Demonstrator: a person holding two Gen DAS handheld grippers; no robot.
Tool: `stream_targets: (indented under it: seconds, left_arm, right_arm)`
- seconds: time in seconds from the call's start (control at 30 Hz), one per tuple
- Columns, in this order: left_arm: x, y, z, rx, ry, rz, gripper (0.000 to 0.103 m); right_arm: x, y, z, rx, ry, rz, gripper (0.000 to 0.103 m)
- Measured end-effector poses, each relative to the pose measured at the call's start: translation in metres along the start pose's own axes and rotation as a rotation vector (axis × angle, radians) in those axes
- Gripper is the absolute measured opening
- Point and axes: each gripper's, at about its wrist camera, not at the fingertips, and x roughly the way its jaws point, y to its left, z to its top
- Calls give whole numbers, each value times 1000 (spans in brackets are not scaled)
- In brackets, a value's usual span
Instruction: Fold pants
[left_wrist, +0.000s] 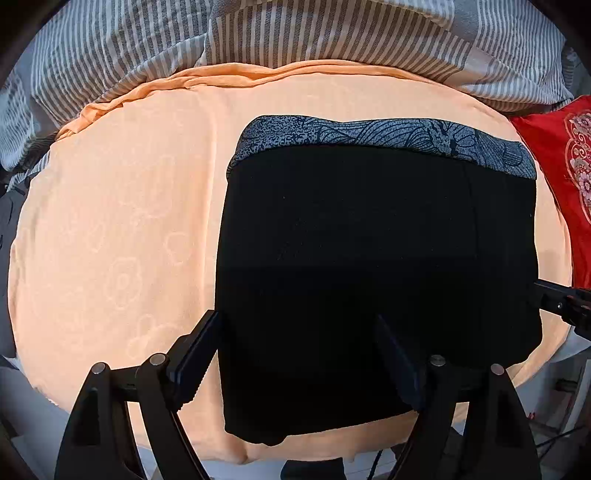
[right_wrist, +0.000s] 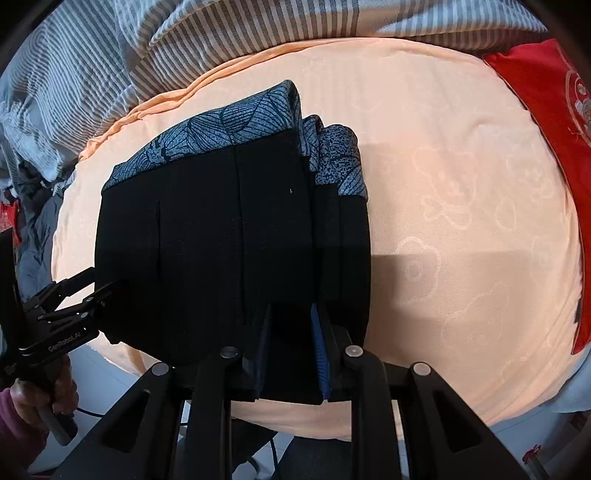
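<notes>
Left wrist view, left to right: striped duvet (left_wrist: 110, 55) far left; peach sheet (left_wrist: 110, 221) over the bed; left tongs (left_wrist: 303, 354) pointing down, jaws wide, straddling the near-left edge of the pants (left_wrist: 369, 240) without pressing; red cushion (left_wrist: 554, 147) far right. Right wrist view: a hand (right_wrist: 33, 402) at near left holds the other tool; the pants lie folded in a thick black stack, patterned blue lining at the far edge; right tongs (right_wrist: 291, 350), steeply downward, are clamped on the near-right layers. Handling, judged: soft, light, limp cloth, layers prone to slide; best taken at the near corners through all layers.
</notes>
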Motion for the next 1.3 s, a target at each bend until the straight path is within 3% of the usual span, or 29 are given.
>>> stream_targets:
  seconds: [0.27,0.63,0.9,1.1,1.13,1.17,1.3]
  left_arm:
    - [-5,-5,-4,-7,17,26,84]
    - [-30,1,-15,-42,33,25,84]
    - [-52,-7,-22,-8,39,37,84]
    - [-68,-13,-31,13,58,24,85]
    - [-69,-14,-32,17,62,22,86]
    - [-71,-16,-33,22,68,23,101]
    - [-79,-22,-39,40,81,14,103]
  right_arm:
    - [6,10,-6,-84,-24,-90,24]
    - [2,12,-10,11,45,-127,28]
    - [-14,20,-49,74,108,-114,66]
    - [-35,33,-76,82,96,-105,77]
    - [-37,36,-78,80,89,-105,78]
    - [-41,39,-80,77,83,-104,79]
    - [-49,55,-84,57,63,-104,80]
